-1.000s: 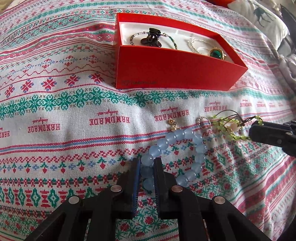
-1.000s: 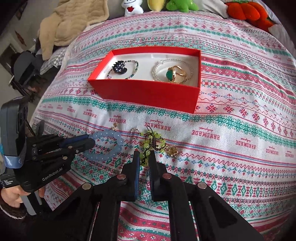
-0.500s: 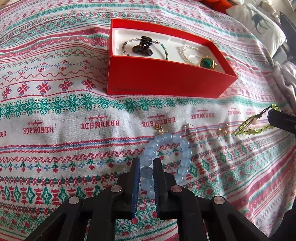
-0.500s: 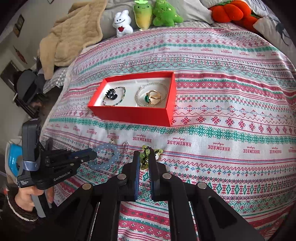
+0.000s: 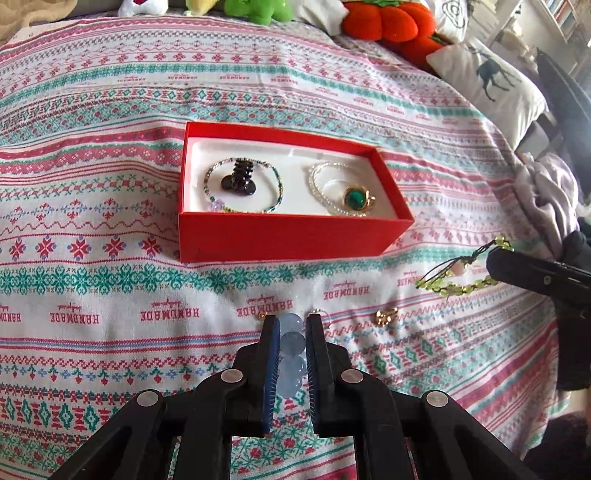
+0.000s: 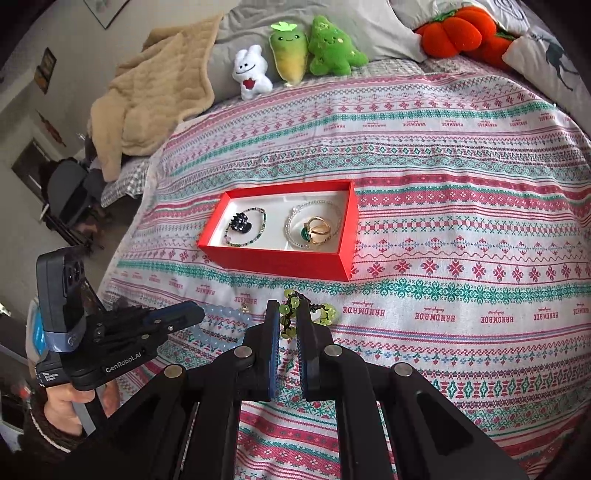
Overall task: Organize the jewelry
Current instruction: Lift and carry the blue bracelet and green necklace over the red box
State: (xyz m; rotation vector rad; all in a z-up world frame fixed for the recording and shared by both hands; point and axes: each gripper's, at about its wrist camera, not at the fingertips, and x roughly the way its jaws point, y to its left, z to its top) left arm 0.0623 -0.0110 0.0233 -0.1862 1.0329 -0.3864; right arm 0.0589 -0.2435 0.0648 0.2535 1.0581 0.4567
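Left gripper (image 5: 289, 328) jaws grasp the blue bead bracelet (image 5: 291, 354), right gripper (image 6: 287, 314) the green bead bracelet (image 6: 291, 314); red box (image 5: 288, 236) half-filled, small gold pieces (image 5: 386, 315) left on the bed (image 5: 110, 295).

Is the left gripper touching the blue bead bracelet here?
Touching. The left wrist view shows the left gripper shut on the blue bead bracelet, with beads pressed between both pads.

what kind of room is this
Most likely a bedroom: the work surface is a bed under a patterned bedspread, with plush toys and a grey pillow lined along its head.
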